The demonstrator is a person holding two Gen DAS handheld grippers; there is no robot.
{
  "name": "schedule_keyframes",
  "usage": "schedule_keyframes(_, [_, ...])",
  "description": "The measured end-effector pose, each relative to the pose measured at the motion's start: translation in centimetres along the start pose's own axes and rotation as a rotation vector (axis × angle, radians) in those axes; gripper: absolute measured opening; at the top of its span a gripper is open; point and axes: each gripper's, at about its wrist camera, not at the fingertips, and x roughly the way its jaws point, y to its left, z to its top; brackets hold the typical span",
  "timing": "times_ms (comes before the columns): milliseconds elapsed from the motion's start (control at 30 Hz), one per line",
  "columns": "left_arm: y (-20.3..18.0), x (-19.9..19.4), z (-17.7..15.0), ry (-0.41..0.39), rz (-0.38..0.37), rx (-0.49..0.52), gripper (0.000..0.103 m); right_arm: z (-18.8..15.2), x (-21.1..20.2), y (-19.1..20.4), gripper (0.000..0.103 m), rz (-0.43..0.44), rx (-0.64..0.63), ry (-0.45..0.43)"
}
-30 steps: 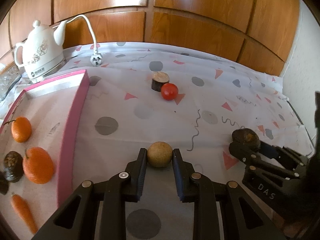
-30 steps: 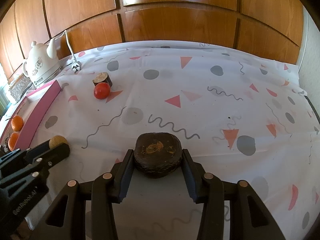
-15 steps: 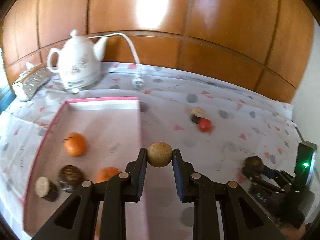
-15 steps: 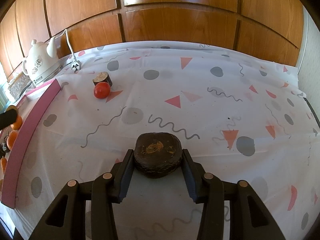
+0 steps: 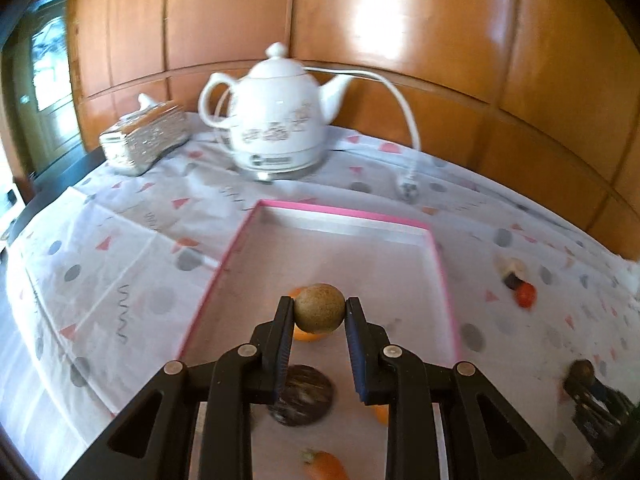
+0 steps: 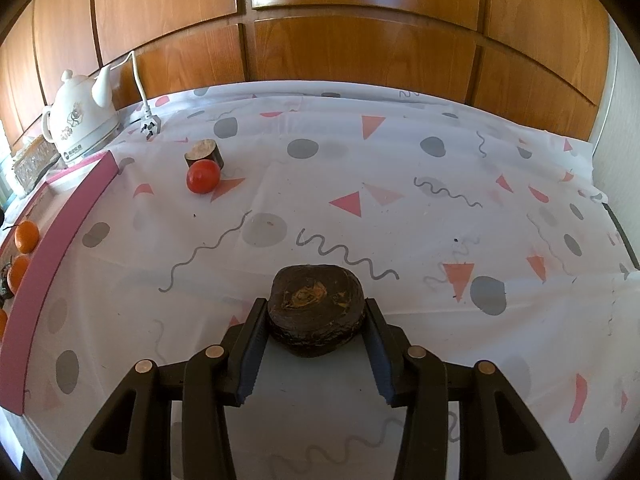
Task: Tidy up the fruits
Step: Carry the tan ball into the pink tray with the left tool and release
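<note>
The left gripper (image 5: 319, 312) pinches a round tan fruit (image 5: 319, 308) between its two pads, one pad on each side. The fruit is held above the interior of the pink-rimmed tray (image 5: 344, 211). Directly behind the fruit, partly hidden by it, an orange (image 5: 302, 335) lies on the tray floor. Nearer the camera lie a dark round fruit (image 5: 301, 394), between the finger arms, and a carrot (image 5: 325, 465) at the lower edge. The far half of the tray floor is bare up to its back wall. Beyond the back rim stand a white kettle (image 5: 276, 120) with its cord and a silver box (image 5: 145, 138), both near the wooden wall panels.

The right gripper (image 6: 316, 316) is closed on a dark flattened fruit (image 6: 316, 308), its pads pressed against both sides. In the right wrist view the patterned tablecloth (image 6: 400, 200) ahead of it is open up to the wall. A red tomato (image 6: 203, 176) touches a dark cut stump piece (image 6: 204, 152) at the far left, near the tray's right wall (image 6: 60, 240). Two oranges (image 6: 26, 236) show inside that wall.
</note>
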Motion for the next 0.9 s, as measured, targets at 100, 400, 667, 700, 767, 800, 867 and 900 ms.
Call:
schedule_keyframes(100, [1.2, 0.4, 0.1, 0.009, 0.022, -0.031, 0.026, 0.0, 0.0, 0.1, 0.047, -0.005, -0.003, 0.001])
schedule_keyframes(400, [2.3, -0.2, -0.6, 0.012, 0.019, -0.058, 0.045, 0.0, 0.0, 0.2, 0.047, -0.012, -0.008, 0.002])
schedule_keyframes(667, [3.5, -1.7, -2.4, 0.025, 0.000, -0.093, 0.056, 0.2, -0.1, 0.5, 0.046, -0.027, -0.018, 0.008])
schedule_keyframes(700, [3.6, -1.9, -2.6, 0.024, 0.002, -0.095, 0.056, 0.2, -0.2, 0.6, 0.046, -0.033, -0.021, 0.009])
schedule_keyframes(767, [3.9, -2.4, -2.9, 0.016, 0.007, -0.088, 0.057, 0.3, -0.2, 0.8, 0.046, -0.044, -0.025, 0.012])
schedule_keyframes(800, [4.0, -2.6, -3.1, 0.013, 0.009, -0.083, 0.057, 0.4, -0.3, 0.9, 0.046, -0.044, -0.020, 0.016])
schedule_keyframes(867, [4.2, -3.0, -3.4, 0.011, 0.009, -0.077, 0.059, 0.5, -0.3, 1.0, 0.046, -0.015, 0.000, 0.026])
schedule_keyframes(900, [4.3, -3.2, -3.5, 0.010, 0.010, -0.076, 0.059, 0.7, -0.4, 1.4, 0.046, 0.007, 0.004, 0.033])
